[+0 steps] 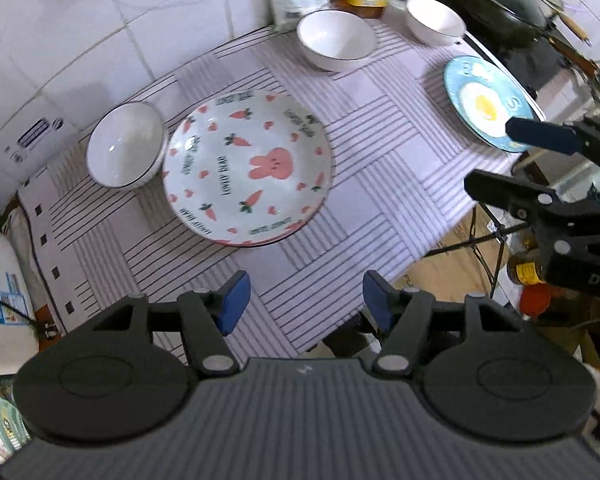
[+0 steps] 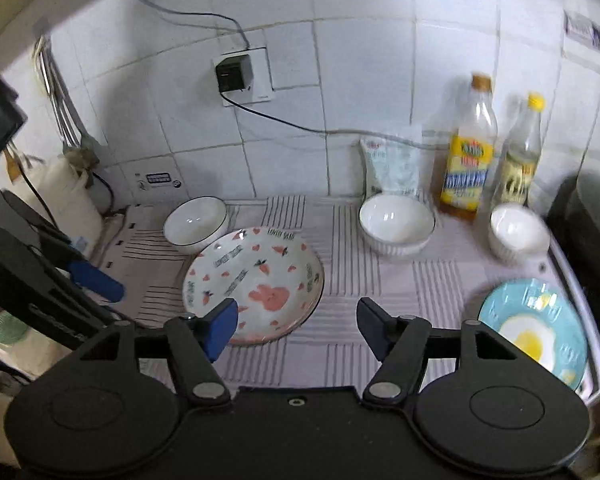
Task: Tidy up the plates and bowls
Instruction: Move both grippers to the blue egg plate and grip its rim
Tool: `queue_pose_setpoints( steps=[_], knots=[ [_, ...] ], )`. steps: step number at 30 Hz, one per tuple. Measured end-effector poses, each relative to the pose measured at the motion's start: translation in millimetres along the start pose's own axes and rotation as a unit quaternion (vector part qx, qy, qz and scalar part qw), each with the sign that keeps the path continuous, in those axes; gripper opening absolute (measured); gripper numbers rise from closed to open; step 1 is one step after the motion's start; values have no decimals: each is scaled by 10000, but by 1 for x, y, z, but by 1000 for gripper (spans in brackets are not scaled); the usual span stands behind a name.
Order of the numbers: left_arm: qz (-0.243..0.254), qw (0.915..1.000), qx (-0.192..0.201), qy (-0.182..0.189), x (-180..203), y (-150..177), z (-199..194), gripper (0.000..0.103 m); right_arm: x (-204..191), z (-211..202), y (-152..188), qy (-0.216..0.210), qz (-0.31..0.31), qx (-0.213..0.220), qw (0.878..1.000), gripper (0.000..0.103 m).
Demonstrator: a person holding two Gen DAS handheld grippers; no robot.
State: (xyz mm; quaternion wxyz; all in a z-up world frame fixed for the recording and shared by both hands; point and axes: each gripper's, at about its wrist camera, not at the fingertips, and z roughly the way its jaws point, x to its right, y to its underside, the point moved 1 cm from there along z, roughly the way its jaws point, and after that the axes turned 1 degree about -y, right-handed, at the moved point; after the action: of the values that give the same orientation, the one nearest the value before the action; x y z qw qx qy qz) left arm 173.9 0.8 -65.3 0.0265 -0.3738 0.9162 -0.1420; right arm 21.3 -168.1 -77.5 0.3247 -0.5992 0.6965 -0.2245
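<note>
A white plate with a pink rabbit and carrots [image 1: 249,168] lies on the striped cloth; it also shows in the right wrist view [image 2: 254,282]. A white bowl with a dark rim [image 1: 125,145] [image 2: 196,220] touches its left side. Two more white bowls stand at the back, one in the middle [image 1: 336,38] [image 2: 396,222] and one to the right [image 1: 434,20] [image 2: 518,232]. A blue fried-egg plate [image 1: 486,102] [image 2: 534,330] lies at the right edge. My left gripper [image 1: 305,300] is open and empty above the cloth's front. My right gripper [image 2: 296,326] is open and empty, between the two plates.
Two oil bottles [image 2: 468,148] and a white bag [image 2: 392,168] stand against the tiled wall. A dark wok [image 1: 496,0] sits on the stove at the far right. A wall socket with a cable [image 2: 236,74] is above. The table's front edge [image 1: 440,236] drops off at the right.
</note>
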Motion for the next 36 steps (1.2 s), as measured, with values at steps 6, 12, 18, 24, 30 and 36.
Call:
queue_pose_setpoints(
  steps=[6, 12, 18, 24, 30, 36],
  knots=[
    [171, 9998, 41, -83, 34, -18, -2, 66, 35, -24, 9, 90, 161, 78, 9998, 74],
    [118, 9995, 212, 221, 78, -45, 2, 73, 94, -37, 17, -88, 460, -112, 9988, 74],
    [197, 9989, 376, 188, 124, -67, 12, 84, 153, -52, 22, 78, 550, -106, 9984, 81],
    [247, 9986, 459, -14, 163, -90, 41, 86, 211, -52, 35, 110, 570, 7, 9983, 85],
    [-86, 9995, 290, 25, 187, -120, 77, 86, 261, -50, 49, 478, 724, 851, 9926, 87],
    [-77, 9996, 258, -124, 204, -138, 110, 86, 294, -38, 57, 599, 735, 1299, 9870, 90]
  ],
)
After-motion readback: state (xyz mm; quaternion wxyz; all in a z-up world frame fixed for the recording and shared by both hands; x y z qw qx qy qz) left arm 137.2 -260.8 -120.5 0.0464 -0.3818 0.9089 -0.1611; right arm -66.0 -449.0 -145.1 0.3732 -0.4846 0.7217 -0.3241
